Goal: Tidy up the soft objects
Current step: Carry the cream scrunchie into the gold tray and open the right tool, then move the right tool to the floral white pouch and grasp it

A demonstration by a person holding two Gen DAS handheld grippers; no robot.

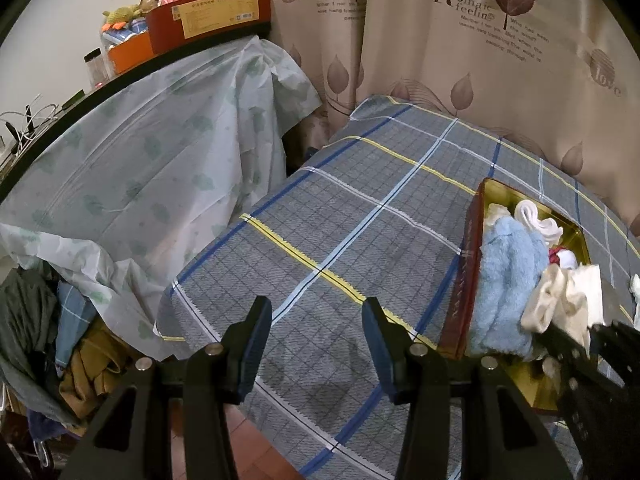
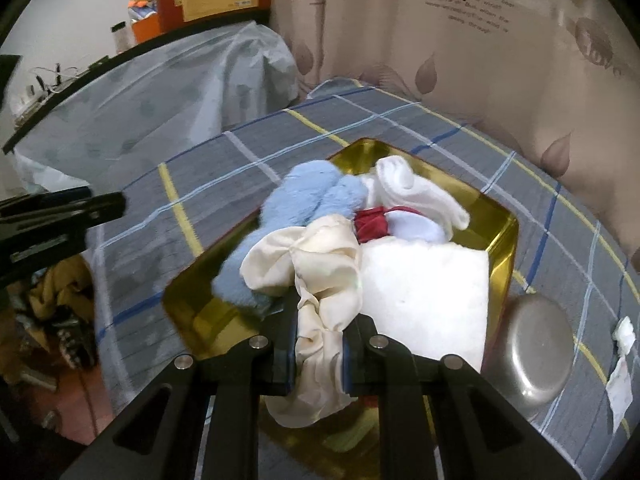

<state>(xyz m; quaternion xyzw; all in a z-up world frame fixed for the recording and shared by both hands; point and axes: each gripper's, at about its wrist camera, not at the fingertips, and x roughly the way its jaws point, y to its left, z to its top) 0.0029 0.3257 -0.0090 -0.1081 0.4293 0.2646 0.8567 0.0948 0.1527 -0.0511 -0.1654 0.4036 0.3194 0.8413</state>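
Note:
A gold tin box [image 2: 502, 256] with red outer walls [image 1: 464, 280] stands on the plaid cloth. It holds a light blue fluffy towel [image 2: 308, 204] [image 1: 506, 276], a white sock [image 2: 412, 188], a red and pale blue item [image 2: 376, 224] and a white folded cloth [image 2: 428, 296]. My right gripper [image 2: 318, 328] is shut on a cream scrunched cloth [image 2: 316, 272] and holds it over the box; it also shows in the left wrist view [image 1: 556, 300]. My left gripper [image 1: 316, 316] is open and empty over the plaid cloth, left of the box.
A round metal lid [image 2: 536, 348] and a scrap of white paper [image 2: 622, 364] lie right of the box. A plastic-draped table [image 1: 152, 160] with boxes [image 1: 208, 16] stands at left. Clothes [image 1: 48, 340] are piled on the floor. A curtain [image 1: 480, 60] hangs behind.

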